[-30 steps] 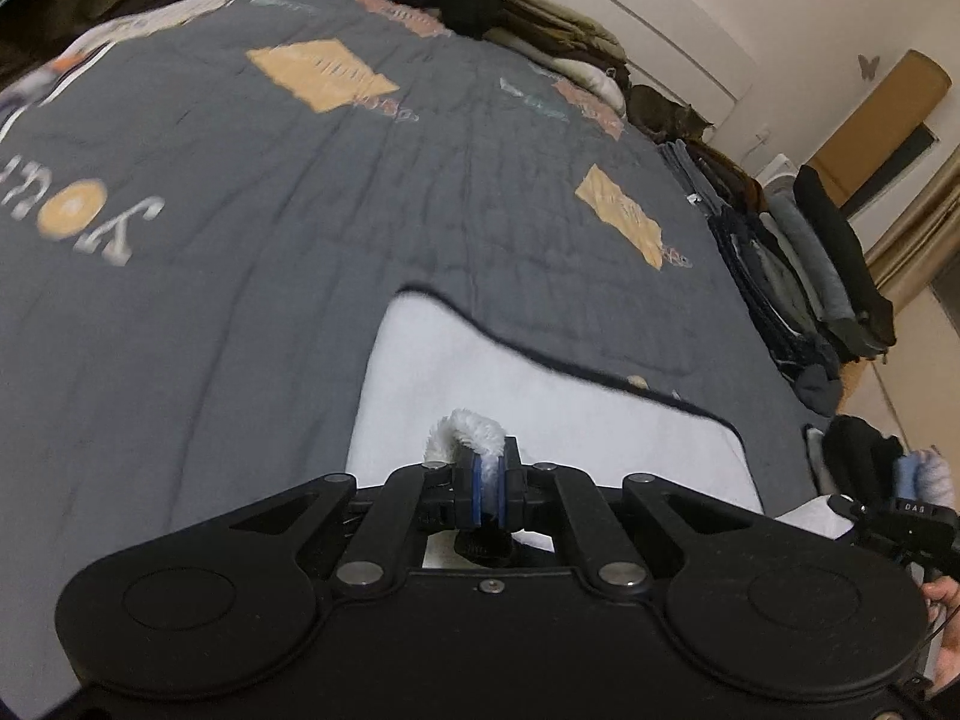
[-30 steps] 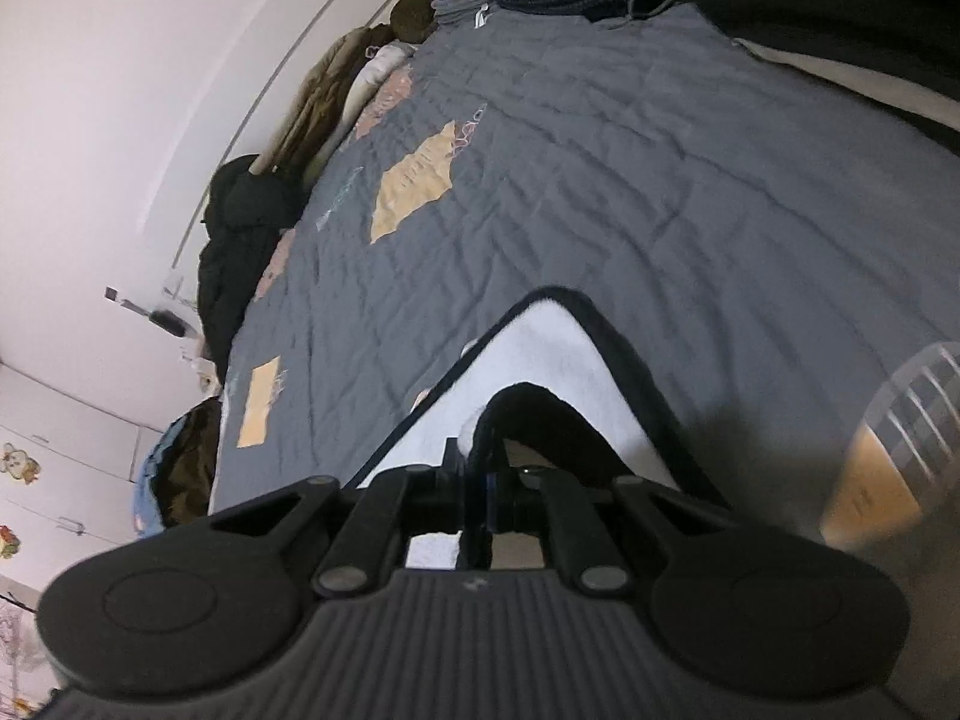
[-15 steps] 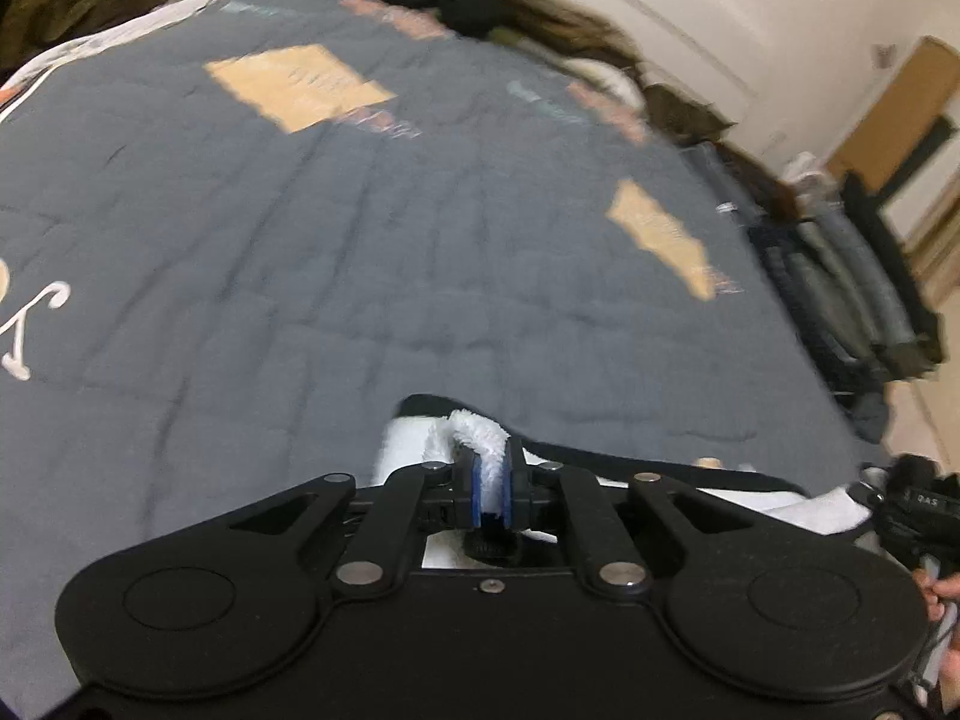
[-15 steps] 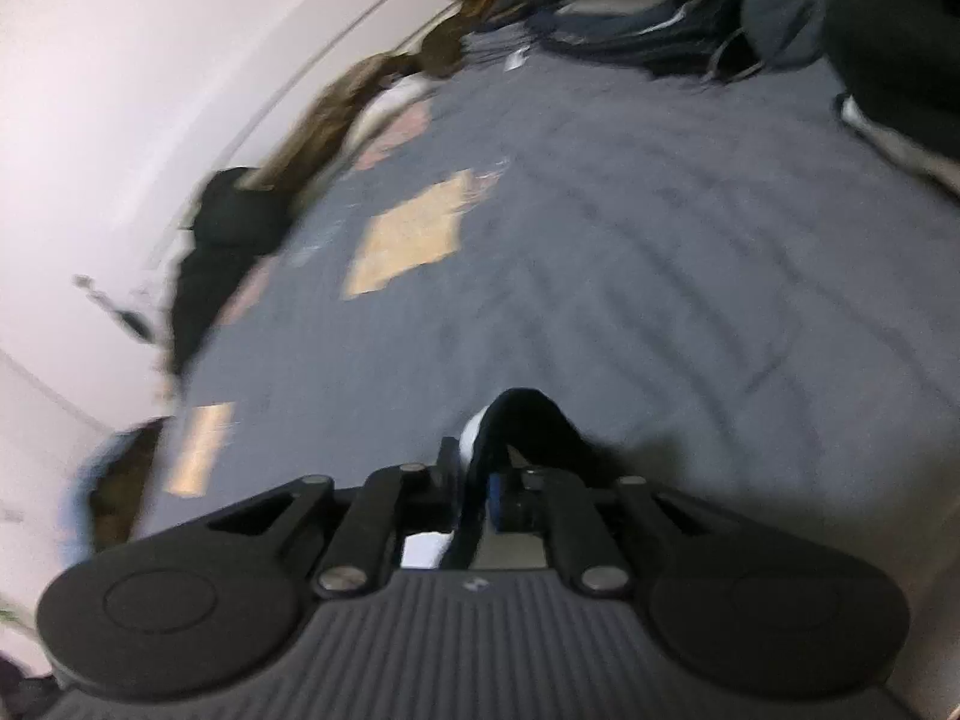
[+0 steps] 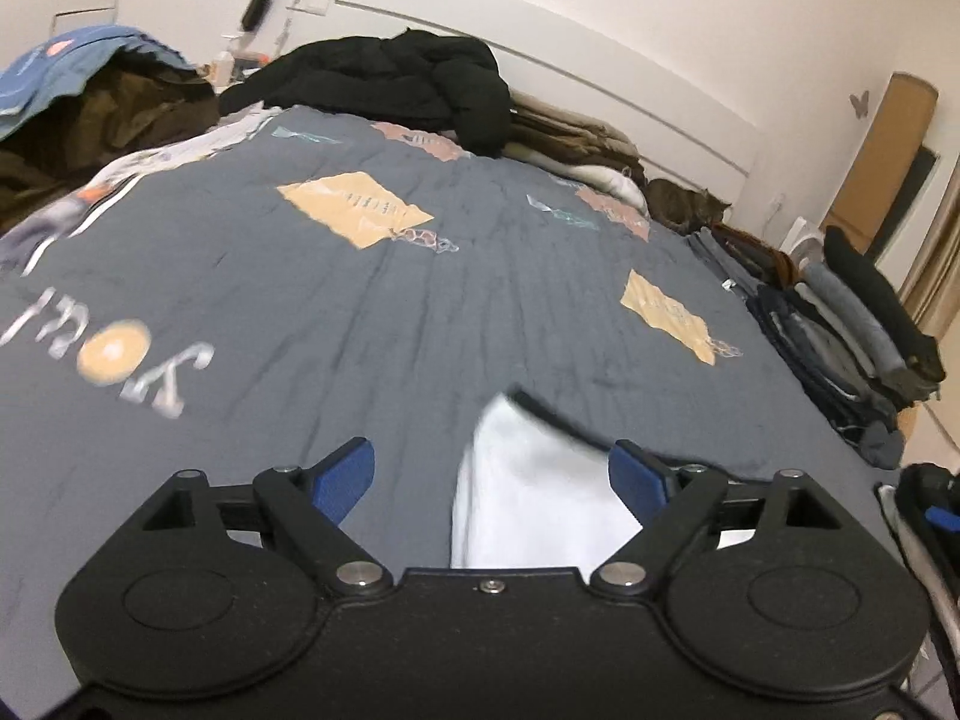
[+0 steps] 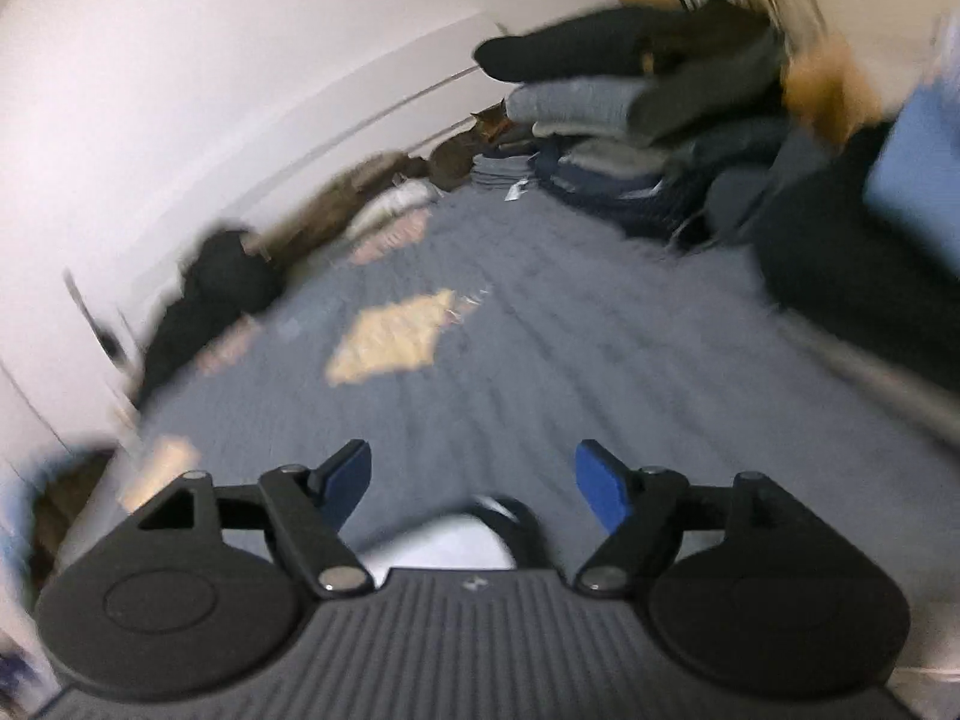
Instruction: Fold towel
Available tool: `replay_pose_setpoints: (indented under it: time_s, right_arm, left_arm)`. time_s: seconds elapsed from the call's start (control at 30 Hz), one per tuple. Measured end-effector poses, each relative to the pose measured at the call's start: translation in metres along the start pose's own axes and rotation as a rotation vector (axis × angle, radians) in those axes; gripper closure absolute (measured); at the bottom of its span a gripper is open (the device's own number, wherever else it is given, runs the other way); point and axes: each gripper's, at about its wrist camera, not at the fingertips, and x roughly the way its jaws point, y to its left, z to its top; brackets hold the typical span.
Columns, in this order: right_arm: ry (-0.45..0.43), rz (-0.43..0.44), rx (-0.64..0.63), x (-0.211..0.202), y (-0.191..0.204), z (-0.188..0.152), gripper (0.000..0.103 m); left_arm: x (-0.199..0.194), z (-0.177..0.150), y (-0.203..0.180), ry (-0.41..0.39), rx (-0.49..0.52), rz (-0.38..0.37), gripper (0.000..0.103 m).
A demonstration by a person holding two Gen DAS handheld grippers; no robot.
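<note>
Grey quilt [image 5: 420,324] — towel [image 5: 528,492] between opening left gripper [image 5: 492,474].

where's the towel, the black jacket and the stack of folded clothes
towel [image 5: 528,498]: left wrist view, on its white middle, between the spread fingers
black jacket [image 5: 420,81]: left wrist view, on its bunched body at the bed's far end
stack of folded clothes [image 5: 840,324]: left wrist view, on a grey folded piece

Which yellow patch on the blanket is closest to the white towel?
The right-hand yellow patch, just beyond the towel; the other yellow patch lies farther up the blanket, toward the black jacket.
</note>
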Motion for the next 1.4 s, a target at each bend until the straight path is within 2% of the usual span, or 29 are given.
replay_pose_setpoints:
  time_s: [0.13, 0.33, 0.43, 0.5, 0.6, 0.83, 0.97, 1.0, 1.03, 1.07, 1.1, 1.13, 1.17, 1.2, 1.27, 1.4]
  right_arm:
    - [0.056, -0.103, -0.199, -0.053, 0.013, -0.048, 0.028]
    - [0.069, -0.174, -0.14, -0.106, 0.004, -0.1, 0.028]
    - [0.086, -0.201, -0.145, -0.104, -0.007, -0.109, 0.028]
    - [0.078, -0.226, -0.123, -0.103, -0.016, -0.115, 0.028]
    - [0.122, -0.212, -0.114, -0.093, -0.019, -0.12, 0.028]
    - [0.16, -0.197, -0.163, -0.066, -0.013, -0.126, 0.028]
    - [0.189, -0.19, -0.151, -0.056, -0.018, -0.129, 0.029]
    - [0.199, -0.182, -0.137, -0.054, -0.02, -0.13, 0.029]
    - [0.212, -0.169, -0.118, -0.052, -0.022, -0.13, 0.029]
    - [0.217, -0.156, -0.104, -0.052, -0.023, -0.131, 0.032]
    - [0.221, -0.142, -0.089, -0.052, -0.025, -0.131, 0.039]
    - [0.226, -0.128, -0.076, -0.053, -0.026, -0.132, 0.047]
    - [0.233, -0.108, -0.071, -0.053, -0.025, -0.131, 0.066]
    - [0.238, -0.091, -0.067, -0.053, -0.024, -0.131, 0.078]
    - [0.229, -0.089, -0.073, -0.057, -0.023, -0.129, 0.089]
    - [0.207, -0.059, -0.057, -0.069, -0.023, -0.122, 0.095]
  left_arm:
    - [-0.033, -0.041, -0.004, 0.002, -0.038, 0.033, 0.027]
    - [-0.058, -0.081, -0.01, -0.021, -0.025, 0.05, 0.031]
    - [-0.055, -0.096, -0.009, -0.036, 0.003, 0.075, 0.034]
    - [-0.047, -0.1, -0.01, -0.009, 0.037, 0.109, 0.036]
    - [-0.04, -0.108, -0.012, 0.002, 0.08, 0.114, 0.036]
    - [-0.015, -0.116, -0.019, 0.04, 0.136, 0.102, 0.036]
    - [-0.006, -0.121, -0.011, 0.079, 0.093, 0.058, 0.036]
    - [-0.005, -0.121, -0.009, 0.088, 0.077, 0.043, 0.039]
    - [-0.004, -0.12, -0.007, 0.096, 0.066, 0.03, 0.047]
    - [-0.002, -0.12, -0.006, 0.103, 0.062, 0.022, 0.059]
    - [-0.002, -0.12, -0.006, 0.111, 0.059, 0.014, 0.067]
    - [-0.002, -0.12, -0.005, 0.118, 0.057, 0.007, 0.082]
    - [-0.002, -0.119, -0.005, 0.123, 0.053, 0.003, 0.087]
    - [-0.003, -0.118, -0.005, 0.124, 0.047, 0.003, 0.088]
    - [-0.006, -0.113, -0.002, 0.132, 0.019, -0.01, 0.092]
    - [-0.016, -0.102, -0.001, 0.14, 0.003, -0.043, 0.094]
